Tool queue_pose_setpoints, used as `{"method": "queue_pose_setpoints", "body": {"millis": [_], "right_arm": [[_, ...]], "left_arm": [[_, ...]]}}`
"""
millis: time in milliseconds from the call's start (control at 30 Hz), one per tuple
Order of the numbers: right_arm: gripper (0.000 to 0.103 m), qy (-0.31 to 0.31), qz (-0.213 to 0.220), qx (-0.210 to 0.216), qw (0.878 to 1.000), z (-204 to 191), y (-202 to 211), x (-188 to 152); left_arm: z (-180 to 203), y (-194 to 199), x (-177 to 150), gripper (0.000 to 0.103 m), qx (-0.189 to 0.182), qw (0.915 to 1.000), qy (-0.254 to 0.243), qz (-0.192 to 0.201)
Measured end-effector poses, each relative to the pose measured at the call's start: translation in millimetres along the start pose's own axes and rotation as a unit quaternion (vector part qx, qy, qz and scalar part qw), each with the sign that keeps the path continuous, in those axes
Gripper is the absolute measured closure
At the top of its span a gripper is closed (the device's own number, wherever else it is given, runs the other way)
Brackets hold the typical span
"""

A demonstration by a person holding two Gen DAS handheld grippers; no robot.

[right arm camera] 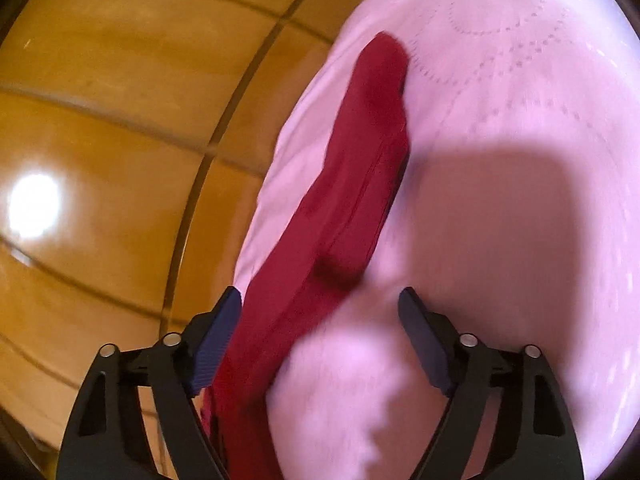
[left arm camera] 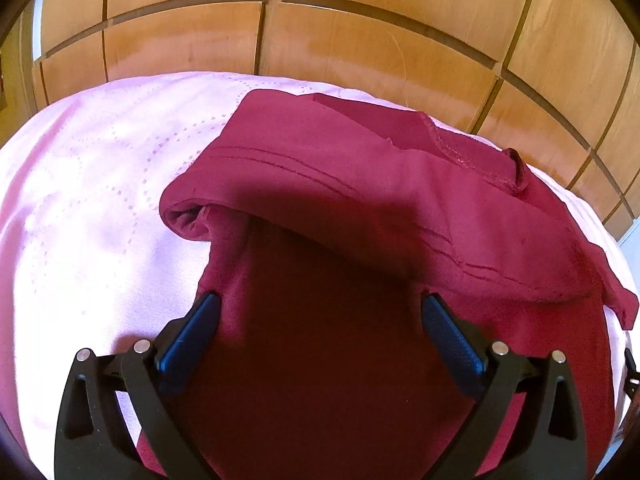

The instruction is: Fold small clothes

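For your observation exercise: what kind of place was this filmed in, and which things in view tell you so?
Probably a bedroom at home. A dark red garment lies on a pink quilted bedspread, and wooden panelled doors, likely a wardrobe, stand just behind the bed.

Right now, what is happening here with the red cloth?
A person with two hand-held grippers is folding a dark red garment on a pink bedcover. One part is already folded over. The left gripper is open above the cloth, holding nothing. The right gripper is also open, with the garment's edge lying beside one of its fingers.
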State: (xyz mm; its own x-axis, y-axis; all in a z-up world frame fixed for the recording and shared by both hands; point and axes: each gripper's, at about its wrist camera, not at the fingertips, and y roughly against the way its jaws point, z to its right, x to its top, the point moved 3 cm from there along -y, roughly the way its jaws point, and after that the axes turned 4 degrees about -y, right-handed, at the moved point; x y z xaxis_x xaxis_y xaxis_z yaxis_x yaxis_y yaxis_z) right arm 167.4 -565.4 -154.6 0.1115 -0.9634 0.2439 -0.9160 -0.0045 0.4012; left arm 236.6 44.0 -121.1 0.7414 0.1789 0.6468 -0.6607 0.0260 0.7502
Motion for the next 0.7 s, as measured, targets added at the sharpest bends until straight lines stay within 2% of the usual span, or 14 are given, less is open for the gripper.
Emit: {"method": "queue_pose_setpoints", "body": {"millis": [133,300,400,467,600,633,700], "right_arm": [[0.043,-0.032,0.019,-0.008,0.999,8.5,-18.2,20.4],[0.045,-0.051,0.034,-0.004,0.998,7.2,-31.4,37.1],[0.045,-0.042,0.040,-0.010,0.998,7.4,-33.0,49.2],[0.050,-0.028,0.044,-0.019,0.998,8.4,-33.0,51.1],[0.092,-0.030,0.048,-0.044,0.997,22.4,-39.0,57.2],[0.095,-0.047,0.047,-0.034,0.997,29.3,-39.5,59.8],[0.095,-0.061,0.046,-0.020,0.997,34.9,-37.1,62.9]], "left_arm": [[5.0,4.0,-2.4,0.002,0.005,1.0000,-0.006,0.004],[5.2,3.0,-1.4,0.002,0.006,0.9999,-0.007,0.009],[5.5,3.0,-2.4,0.002,0.009,0.9999,-0.009,0.012],[6.1,2.6,-2.4,0.002,0.011,0.9998,-0.010,0.013],[6.3,2.3,-2.4,0.002,0.011,0.9998,-0.010,0.015],[6.2,2.4,-2.6,0.002,0.010,0.9998,-0.010,0.016],[6.1,2.3,-2.9,0.002,0.010,0.9997,-0.010,0.018]]}}
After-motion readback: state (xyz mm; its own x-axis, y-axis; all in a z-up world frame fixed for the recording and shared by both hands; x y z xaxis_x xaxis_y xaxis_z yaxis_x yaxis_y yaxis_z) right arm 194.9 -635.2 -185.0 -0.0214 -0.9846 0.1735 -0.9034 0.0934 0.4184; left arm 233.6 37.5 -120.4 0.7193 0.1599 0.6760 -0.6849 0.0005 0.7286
